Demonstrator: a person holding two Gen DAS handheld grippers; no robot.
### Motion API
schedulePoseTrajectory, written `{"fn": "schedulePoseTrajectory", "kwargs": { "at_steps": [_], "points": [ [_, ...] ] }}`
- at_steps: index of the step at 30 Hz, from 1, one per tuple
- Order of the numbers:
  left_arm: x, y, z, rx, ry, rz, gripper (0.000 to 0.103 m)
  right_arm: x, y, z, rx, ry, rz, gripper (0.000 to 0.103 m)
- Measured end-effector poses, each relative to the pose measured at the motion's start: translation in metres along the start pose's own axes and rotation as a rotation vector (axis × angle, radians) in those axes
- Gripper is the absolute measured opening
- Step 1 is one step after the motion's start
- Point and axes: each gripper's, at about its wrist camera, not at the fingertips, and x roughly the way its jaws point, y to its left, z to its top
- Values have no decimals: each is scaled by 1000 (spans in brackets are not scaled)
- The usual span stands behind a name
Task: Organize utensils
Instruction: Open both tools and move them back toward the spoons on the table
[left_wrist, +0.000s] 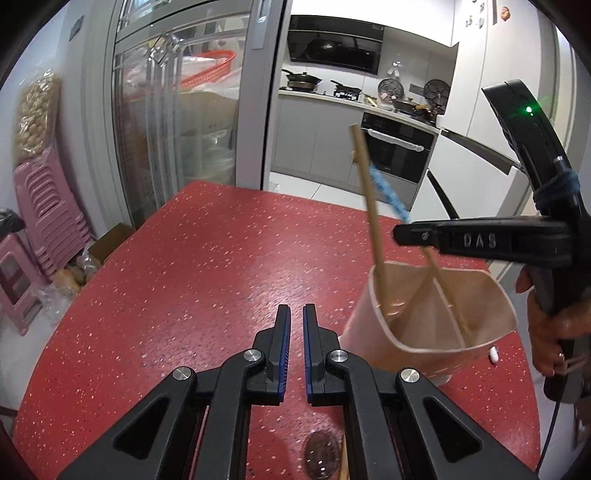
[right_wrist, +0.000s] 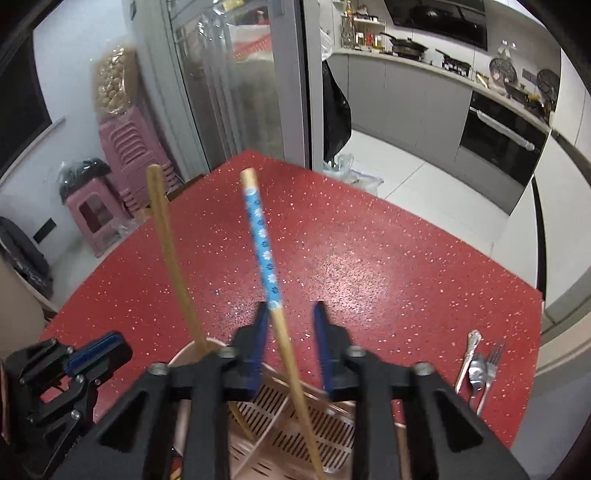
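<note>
Red table, fork and spoon in right view only

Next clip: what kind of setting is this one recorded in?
Most likely a home dining spot opening onto a kitchen. A red speckled table carries a utensil holder with chopsticks, and beyond it the kitchen shows a built-in oven, a range hood and pans on the stove.

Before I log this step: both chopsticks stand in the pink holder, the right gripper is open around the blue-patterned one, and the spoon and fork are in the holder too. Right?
Not quite. The spoon and fork lie on the red table, beside the holder, as the right wrist view shows. The rest holds: both chopsticks stand in it, right gripper open around the blue-patterned chopstick.
</note>
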Motion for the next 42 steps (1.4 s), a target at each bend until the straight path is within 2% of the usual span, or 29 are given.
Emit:
{"fn": "schedulePoseTrajectory", "kwargs": {
  "at_steps": [3, 6, 8, 11, 16, 17, 18, 19, 20, 22, 25, 26, 28, 29, 30, 35, 42],
  "points": [
    [3, 5, -3, -10, 13, 4, 30, -7, -2, -1, 12, -49, -11, 10],
    [6, 6, -6, -14, 24, 6, 30, -27, -10, -9, 45, -176, 6, 8],
    [7, 6, -9, -15, 28, 9, 30, -39, -17, -18, 74, -270, -13, 8],
    [8, 4, -10, -11, 31, 14, 30, -47, -26, -33, 110, -362, -45, 8],
    [8, 2, -14, -4, 39, 25, 30, -53, -35, -60, 157, -406, -78, 8],
    [8, 2, -14, -6, 41, 29, 30, -53, -35, -63, 164, -407, -76, 8],
    [8, 2, -15, -9, 43, 32, 35, -53, -35, -64, 168, -406, -74, 8],
    [8, 1, -16, -13, 45, 34, 52, -54, -35, -69, 176, -400, -67, 8],
    [7, 2, -16, -16, 51, 41, 103, -56, -36, -73, 182, -390, -61, 8],
    [7, 1, -18, -16, 25, 77, 103, -60, -38, -78, 193, -380, -48, 8],
    [9, -1, -21, -1, 20, 63, 103, -69, -43, -87, 214, -370, -31, 10],
    [10, -1, -23, 1, 14, 67, 103, -70, -45, -89, 224, -358, -26, 15],
    [10, 1, -26, 5, 8, 69, 103, -77, -47, -95, 247, -346, -21, 34],
    [10, 2, -28, 8, 6, 73, 103, -80, -47, -98, 256, -350, -22, 48],
    [10, 3, -30, 12, 7, 78, 103, -86, -47, -103, 268, -357, -20, 51],
    [7, 11, -45, 15, 39, 79, 103, -103, -42, -125, 287, -319, -22, 51],
    [18, 28, -83, 20, 164, 55, 103, -99, -40, -176, 366, -156, -16, 51]
  ]
}}
